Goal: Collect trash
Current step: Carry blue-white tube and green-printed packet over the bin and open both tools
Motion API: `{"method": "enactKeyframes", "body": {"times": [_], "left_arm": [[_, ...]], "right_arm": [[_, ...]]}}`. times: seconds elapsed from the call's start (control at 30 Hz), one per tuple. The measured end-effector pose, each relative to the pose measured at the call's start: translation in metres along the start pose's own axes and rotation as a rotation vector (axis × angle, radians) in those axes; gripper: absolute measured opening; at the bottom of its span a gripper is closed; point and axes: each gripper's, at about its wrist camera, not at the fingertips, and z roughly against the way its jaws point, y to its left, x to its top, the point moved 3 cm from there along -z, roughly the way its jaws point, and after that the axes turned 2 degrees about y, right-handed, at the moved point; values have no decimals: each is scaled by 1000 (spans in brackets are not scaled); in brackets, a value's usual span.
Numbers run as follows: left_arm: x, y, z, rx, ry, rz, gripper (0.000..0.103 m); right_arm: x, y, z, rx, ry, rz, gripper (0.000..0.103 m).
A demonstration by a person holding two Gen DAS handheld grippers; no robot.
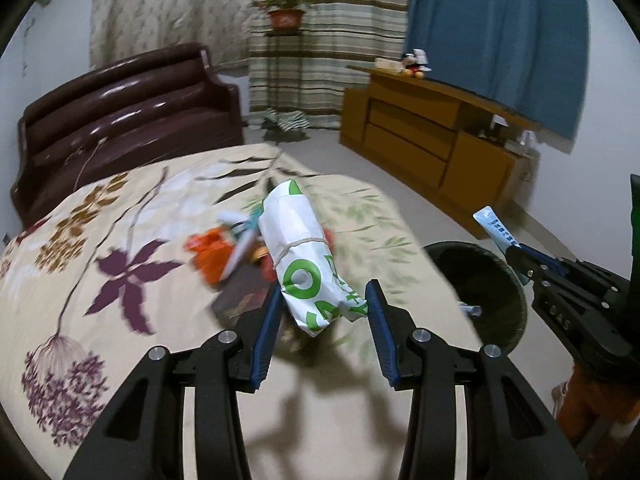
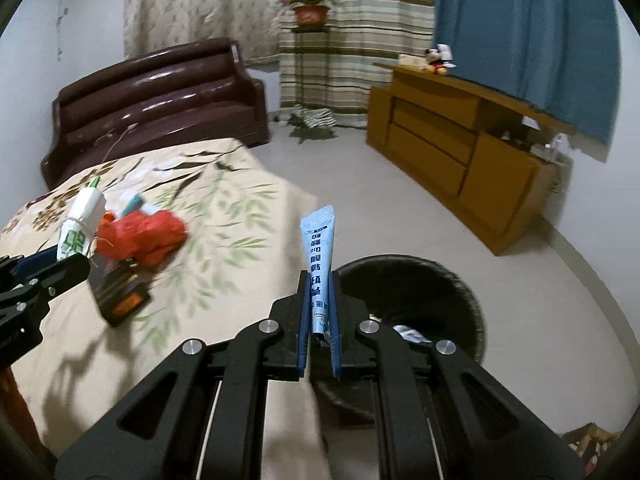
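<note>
Bedroom, floral bed (image 1: 120, 240), sofa (image 1: 128, 108), curtains (image 1: 328, 40)

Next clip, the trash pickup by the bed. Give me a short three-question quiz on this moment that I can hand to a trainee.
1. True or false: the right gripper is shut on the light blue tube.
2. What does the left gripper hold? A) the white and green wrapped package B) a red bag C) nothing
3. Fill in: the black bin stands on the ____ beside the bed.

Key
1. True.
2. A; the package sits between the blue pads, tied round with string.
3. Floor; some trash already lies inside the bin.
</note>
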Motion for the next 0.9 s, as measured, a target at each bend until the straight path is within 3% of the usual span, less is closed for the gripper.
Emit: {"method": "enactKeyframes", "body": {"times": [0.33, 0.9], "left_arm": [[20, -68, -38, -68, 1, -116, 43], [33, -127, -93, -60, 43, -215, 43]], "right_arm": [[-4, -61, -3, -90, -11, -70, 9], [-7, -111, -26, -114, 4, -130, 9]]}}
